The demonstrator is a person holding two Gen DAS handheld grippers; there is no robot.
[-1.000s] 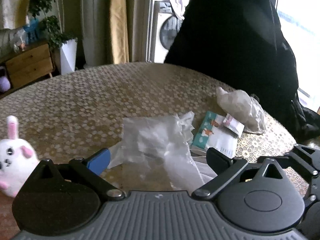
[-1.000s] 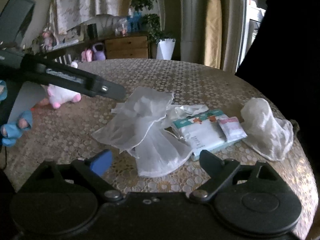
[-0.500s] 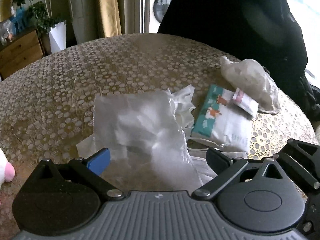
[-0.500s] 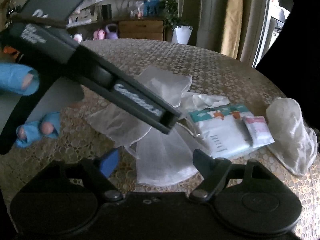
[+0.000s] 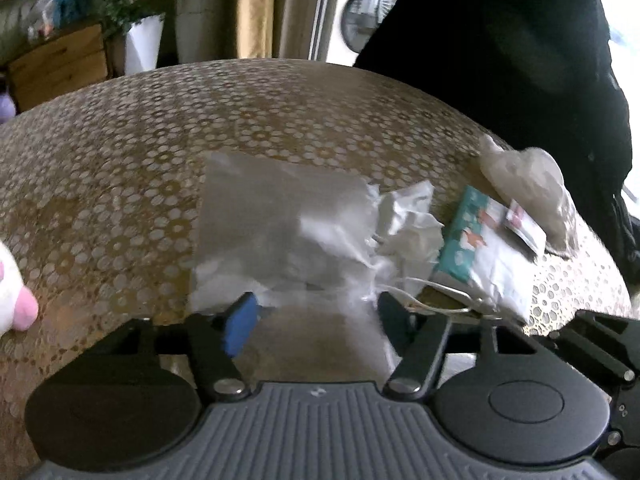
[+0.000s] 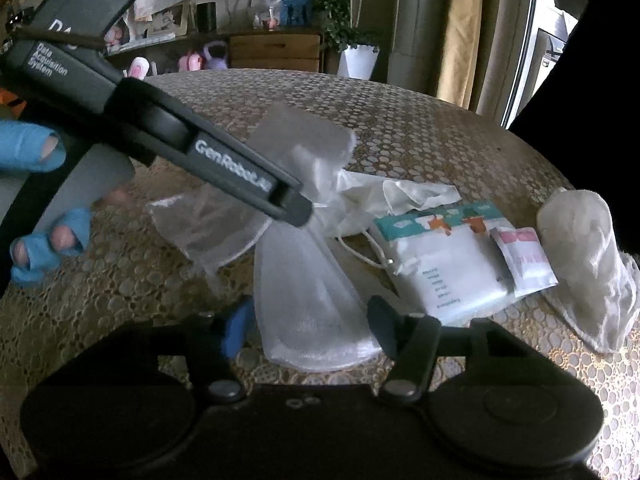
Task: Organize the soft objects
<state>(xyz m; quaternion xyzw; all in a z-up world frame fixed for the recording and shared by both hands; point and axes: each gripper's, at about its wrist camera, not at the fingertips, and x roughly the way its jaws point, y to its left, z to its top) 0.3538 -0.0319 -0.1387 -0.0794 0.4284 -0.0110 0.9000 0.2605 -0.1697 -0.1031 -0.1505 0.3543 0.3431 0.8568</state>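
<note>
A sheer white mesh drawstring bag (image 6: 308, 300) lies limp on the counter's gold lace-patterned cloth (image 5: 160, 160). The teal-and-white tissue pack (image 6: 444, 264) is glossy plastic film, and the fluffy white plush toy (image 5: 12, 292) looks matt.

Black tool (image 6: 312, 320), blue pad, white lettering, blue finger wraps (image 6: 24, 152)

Sheer pouch (image 5: 280, 232) between closing jaws

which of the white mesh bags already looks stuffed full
The mesh bag at the far right, beside the tissue pack: it bulges and stands up, while the two sheer bags near the grippers lie flat and empty.
</note>
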